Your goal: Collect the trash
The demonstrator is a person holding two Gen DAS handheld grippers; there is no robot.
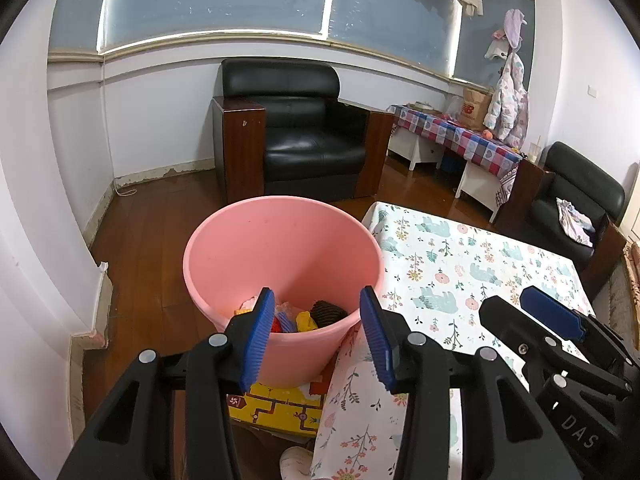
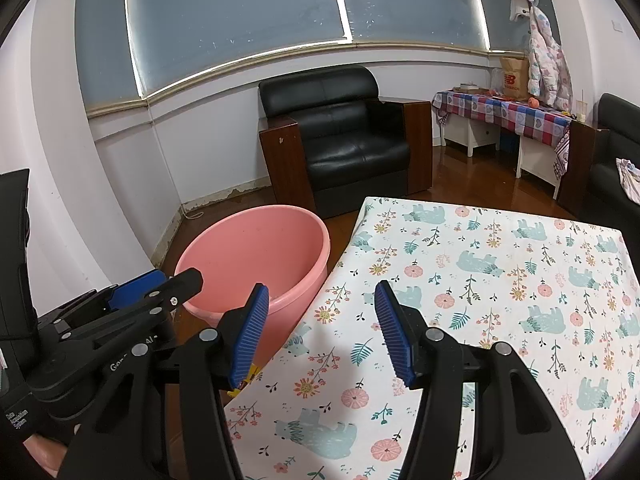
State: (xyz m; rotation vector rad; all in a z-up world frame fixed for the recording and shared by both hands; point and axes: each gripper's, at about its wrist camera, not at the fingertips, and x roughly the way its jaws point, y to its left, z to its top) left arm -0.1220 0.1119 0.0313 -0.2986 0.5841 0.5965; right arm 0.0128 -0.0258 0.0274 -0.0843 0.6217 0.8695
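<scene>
Pink bucket (image 1: 280,264) sits on the floor just beside the table (image 1: 460,264), w/ trash (image 1: 304,316) in its bottom. Left gripper (image 1: 316,336) hangs over the bucket's near rim, jaws wide, nothing btwn them. Right gripper (image 2: 320,332) over the table's left edge, jaws wide, empty. Bare floor (image 1: 152,232) left of bucket; armchair (image 1: 296,128) behind.

A table (image 2: 500,280) wears a white cloth with blue bears and pink flowers. Beside it, a pink bucket (image 1: 280,248) stands on the brown wood floor (image 1: 152,220). A yellow box (image 1: 276,404) lies by the bucket.
</scene>
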